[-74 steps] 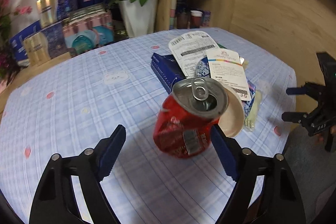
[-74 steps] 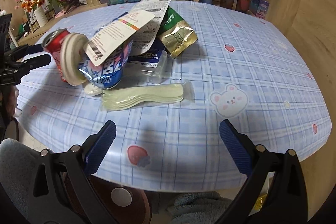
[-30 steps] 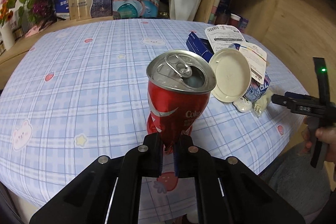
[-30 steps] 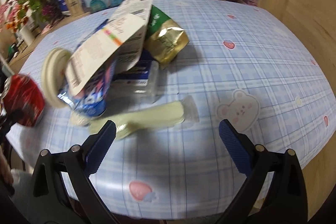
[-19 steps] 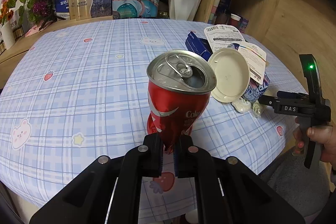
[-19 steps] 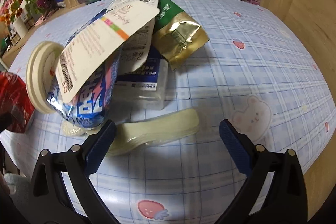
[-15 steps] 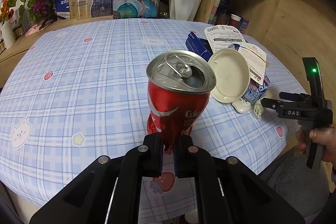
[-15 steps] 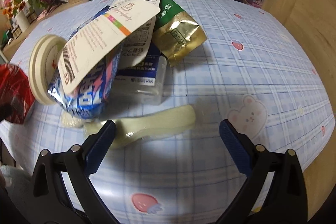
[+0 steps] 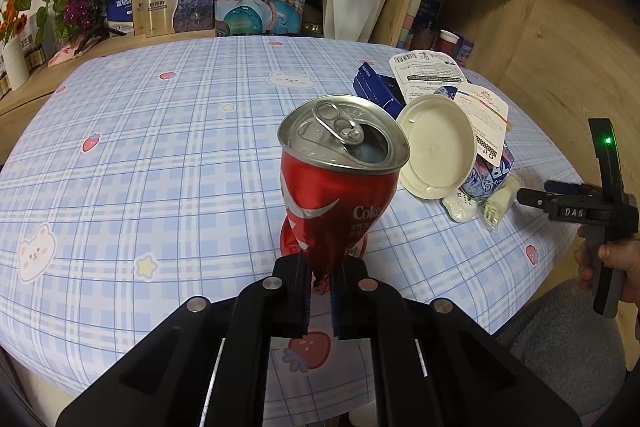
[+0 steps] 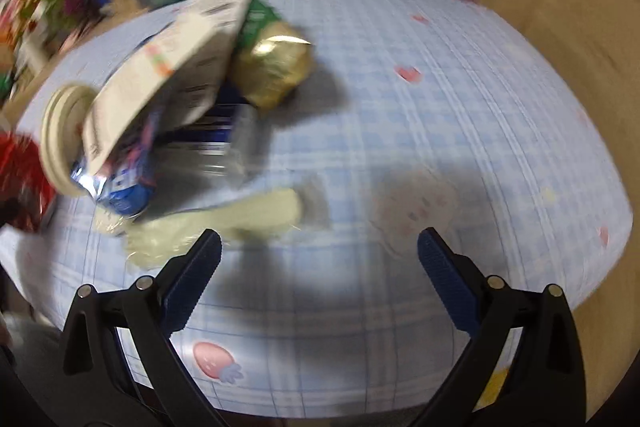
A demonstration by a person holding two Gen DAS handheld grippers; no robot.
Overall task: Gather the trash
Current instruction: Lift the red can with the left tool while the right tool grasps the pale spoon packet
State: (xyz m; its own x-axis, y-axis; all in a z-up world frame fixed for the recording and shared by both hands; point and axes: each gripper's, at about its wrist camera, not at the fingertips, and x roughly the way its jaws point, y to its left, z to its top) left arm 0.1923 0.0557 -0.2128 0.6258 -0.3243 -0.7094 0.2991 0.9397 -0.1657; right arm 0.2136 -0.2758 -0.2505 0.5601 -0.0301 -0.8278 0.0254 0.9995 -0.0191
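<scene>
Pinched between the jaws of the left gripper [image 9: 320, 293] is a crumpled red cola can [image 9: 340, 187]; the jaws stand nearly together on its squashed lower end, and the can rises upright with its opened silver top tilted toward the camera; below it lies a table [image 9: 140, 155] under a blue checked cloth printed with bears and strawberries. Just right of the can, in the left wrist view, a round cream lid [image 9: 438, 147] leans on edge against a blue and white snack bag [image 9: 490, 177]; white printed cards [image 9: 430, 71] and a dark blue box [image 9: 374, 89] lie behind them; a pale plastic packet [image 9: 498, 205] sits on the cloth near the table's right edge. At the far right a hand [image 9: 612, 267] grips the handle of the right gripper [image 9: 536, 197], whose black fingers reach toward that packet; a green light shows on it. Behind the table stand red roses in a white vase [image 9: 352, 7] and a row of boxes [image 9: 176, 3].

From the right wrist the picture is blurred; the right gripper [image 10: 320, 259] stands wide open with blue pads [image 10: 192, 277] and nothing between them; its left pad is just beside the pale packet [image 10: 224, 223]. Farther back lies the pile: the lid [image 10: 60, 135], the snack bag [image 10: 124, 183], the cards [image 10: 176, 67] and a gold and green bag [image 10: 272, 67]; the red can [image 10: 22, 183] shows at the left edge.
</scene>
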